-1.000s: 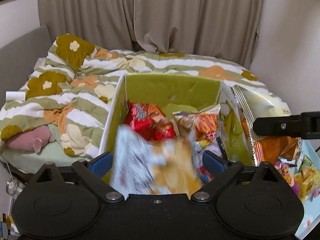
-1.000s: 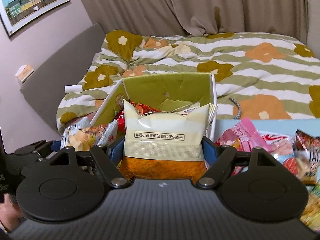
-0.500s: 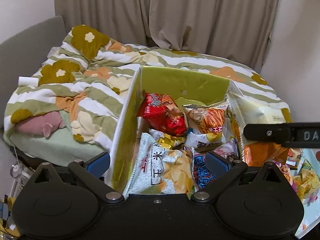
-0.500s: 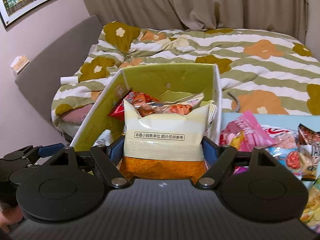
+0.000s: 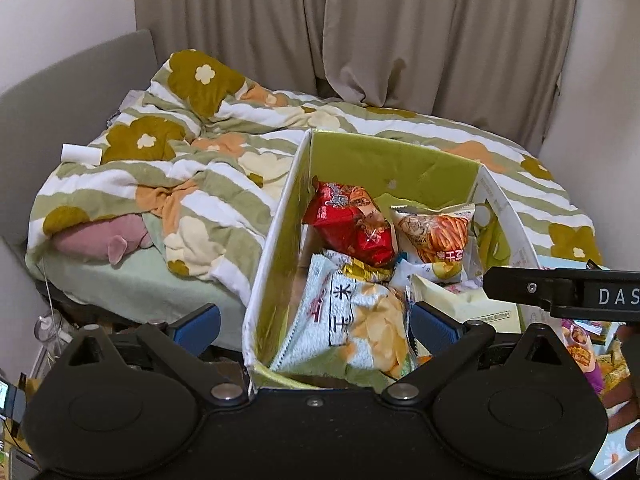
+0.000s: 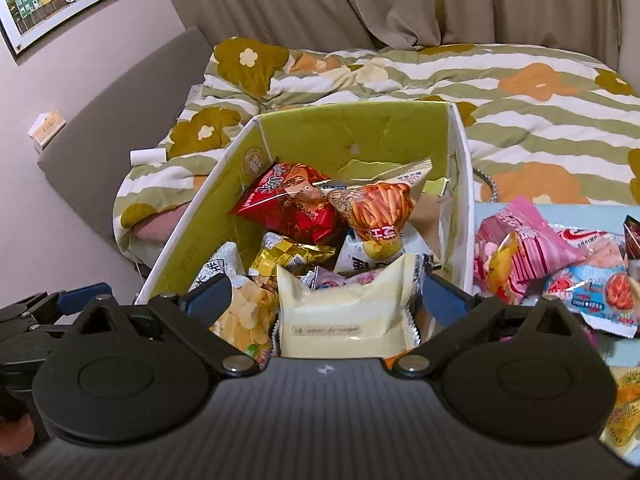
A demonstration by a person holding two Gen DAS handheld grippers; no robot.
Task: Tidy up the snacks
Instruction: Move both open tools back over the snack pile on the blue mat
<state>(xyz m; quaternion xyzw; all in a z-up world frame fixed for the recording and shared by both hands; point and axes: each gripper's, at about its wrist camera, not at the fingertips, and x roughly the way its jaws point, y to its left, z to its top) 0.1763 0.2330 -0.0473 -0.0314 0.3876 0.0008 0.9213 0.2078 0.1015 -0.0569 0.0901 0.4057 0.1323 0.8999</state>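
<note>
A green-lined cardboard box (image 5: 384, 160) (image 6: 352, 132) stands on the bed and holds several snack bags. A white chip bag (image 5: 360, 320) lies at its near end; a red bag (image 5: 352, 224) and an orange-stick bag (image 5: 440, 232) lie further back. My left gripper (image 5: 314, 320) is open and empty, straddling the box's near left wall. My right gripper (image 6: 326, 296) is open over the box's near end. The pale yellow bag (image 6: 344, 312) lies between its fingers, resting in the box; it also shows in the left wrist view (image 5: 464, 300).
Several loose snack bags, one pink (image 6: 520, 248), lie on a light blue surface (image 6: 560, 212) right of the box. A flowered duvet (image 5: 180, 176) covers the bed. Curtains (image 5: 400, 20) hang behind, and a grey headboard (image 6: 120, 96) stands at left.
My left gripper released the white chip bag into the box and drew back left. My right gripper moved over the box, opened, and the pale yellow bag dropped in.
</note>
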